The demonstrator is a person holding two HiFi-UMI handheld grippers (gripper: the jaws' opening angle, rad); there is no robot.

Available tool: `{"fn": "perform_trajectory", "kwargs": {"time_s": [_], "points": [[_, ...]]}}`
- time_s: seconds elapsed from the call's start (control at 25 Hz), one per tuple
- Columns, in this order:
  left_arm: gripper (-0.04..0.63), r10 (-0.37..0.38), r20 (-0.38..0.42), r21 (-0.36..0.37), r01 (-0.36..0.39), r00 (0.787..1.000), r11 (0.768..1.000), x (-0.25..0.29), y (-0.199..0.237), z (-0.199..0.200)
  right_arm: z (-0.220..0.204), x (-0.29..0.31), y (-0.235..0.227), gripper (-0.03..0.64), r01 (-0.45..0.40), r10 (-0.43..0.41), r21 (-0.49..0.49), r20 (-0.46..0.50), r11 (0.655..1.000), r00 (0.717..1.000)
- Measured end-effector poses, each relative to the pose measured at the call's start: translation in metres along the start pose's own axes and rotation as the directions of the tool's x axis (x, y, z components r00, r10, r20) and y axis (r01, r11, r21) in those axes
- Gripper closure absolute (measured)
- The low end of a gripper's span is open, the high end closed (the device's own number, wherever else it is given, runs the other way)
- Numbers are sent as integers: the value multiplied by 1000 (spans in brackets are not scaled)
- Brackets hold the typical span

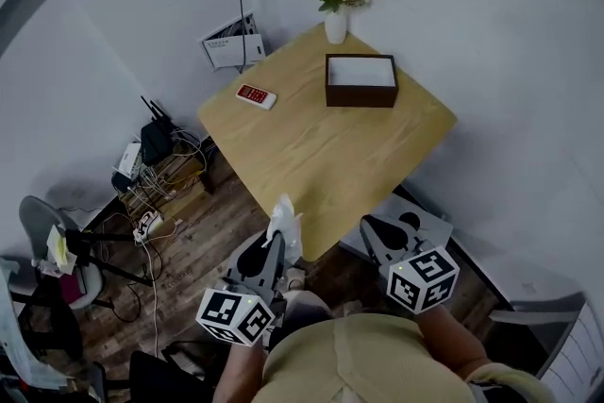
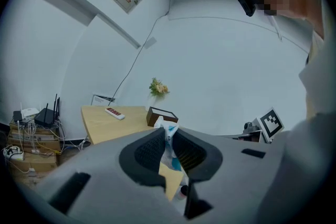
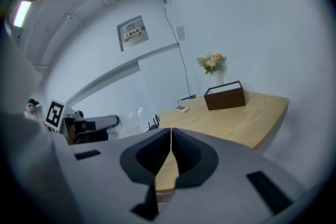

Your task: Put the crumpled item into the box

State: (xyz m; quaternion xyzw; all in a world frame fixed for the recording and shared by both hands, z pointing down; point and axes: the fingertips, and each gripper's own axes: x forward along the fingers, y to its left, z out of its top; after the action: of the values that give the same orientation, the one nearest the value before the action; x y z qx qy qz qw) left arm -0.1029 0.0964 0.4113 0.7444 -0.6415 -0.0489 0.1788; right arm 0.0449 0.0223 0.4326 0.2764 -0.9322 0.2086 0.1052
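The left gripper (image 2: 168,138) was clamped on the crumpled item (image 1: 285,220), near the table's (image 1: 311,156) near corner. Only its own view showed blue on the item. The right gripper's (image 3: 170,132) jaws met, empty. The box (image 1: 360,95) sat far off beside the vase (image 1: 335,25).

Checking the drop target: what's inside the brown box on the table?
Head view shows only a flat whitish interior in the box, no separate item. Its front wall hides the bottom's near edge.

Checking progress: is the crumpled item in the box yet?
Out. The left gripper is shut on the crumpled item, off the table's near edge; the box stands at the far side.
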Motion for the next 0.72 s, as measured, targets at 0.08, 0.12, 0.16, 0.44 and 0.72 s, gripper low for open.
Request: {"fn": "perform_trajectory", "kwargs": {"time_s": [0.08,0.12,0.16,0.44,0.72], "points": [[537,-19,-10,-7,19,1000,1000,5,10,3,2,11,4,586,11,-11,4,-6,1000,1000],[537,-28,-15,-9,28,999,1000,8,14,5,2,17,6,586,18,-17,5,-9,1000,1000],[538,-37,-21,-11,36,999,999,10,19,7,3,23,7,586,23,-23,7,-12,1000,1000],[537,-104,-55,-20,103,993,995,25,46,13,8,51,16,586,71,-71,23,-16,997,997],[537,-204,-93,-31,202,975,979,45,56,16,9,65,12,586,160,-160,51,-11,986,987]]}}
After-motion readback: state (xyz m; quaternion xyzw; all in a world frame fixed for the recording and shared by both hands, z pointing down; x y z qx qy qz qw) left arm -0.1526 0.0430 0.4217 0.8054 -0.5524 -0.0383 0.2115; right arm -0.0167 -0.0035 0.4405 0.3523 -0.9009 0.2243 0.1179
